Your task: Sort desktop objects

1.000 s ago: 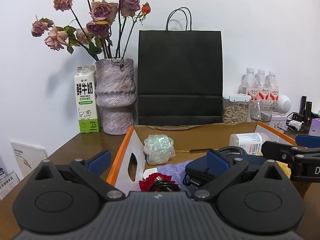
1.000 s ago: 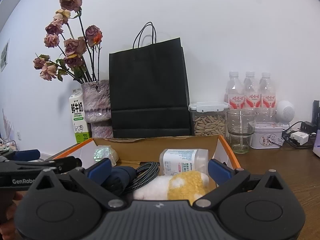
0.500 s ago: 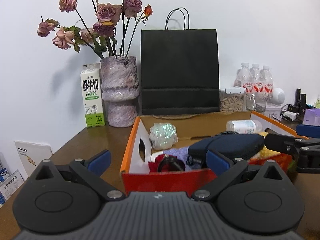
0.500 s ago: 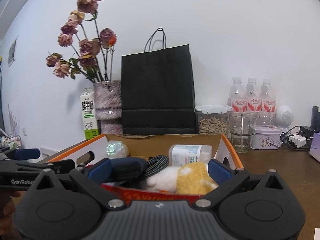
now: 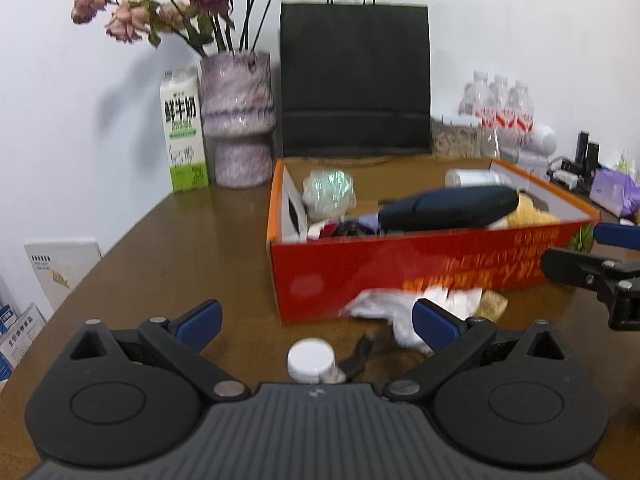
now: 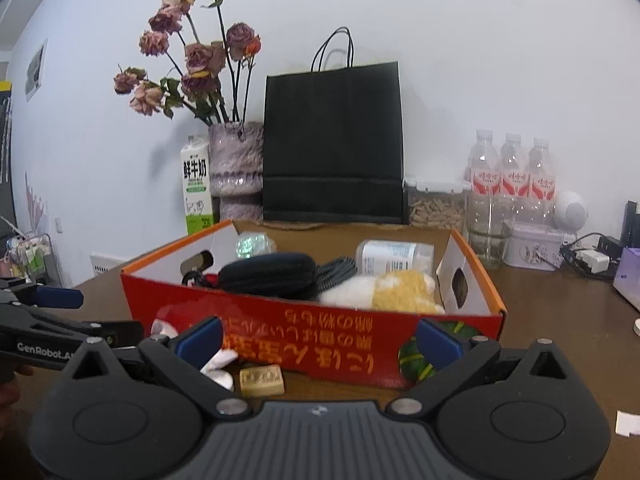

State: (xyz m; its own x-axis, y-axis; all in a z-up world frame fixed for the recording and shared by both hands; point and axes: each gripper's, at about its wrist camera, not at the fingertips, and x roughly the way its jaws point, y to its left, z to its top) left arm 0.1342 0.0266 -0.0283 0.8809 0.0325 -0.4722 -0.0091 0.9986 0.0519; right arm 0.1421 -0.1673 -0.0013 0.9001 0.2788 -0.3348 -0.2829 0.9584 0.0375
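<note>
Box [image 6: 312, 332] orange, long axis crosswise, lettering upside down; left tool [image 5: 316, 320], right tool [image 6: 318, 336] spread, empty.

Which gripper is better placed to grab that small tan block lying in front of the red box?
Right. The tan block lies just ahead of the open right gripper; from the left gripper it sits off to the side.
</note>
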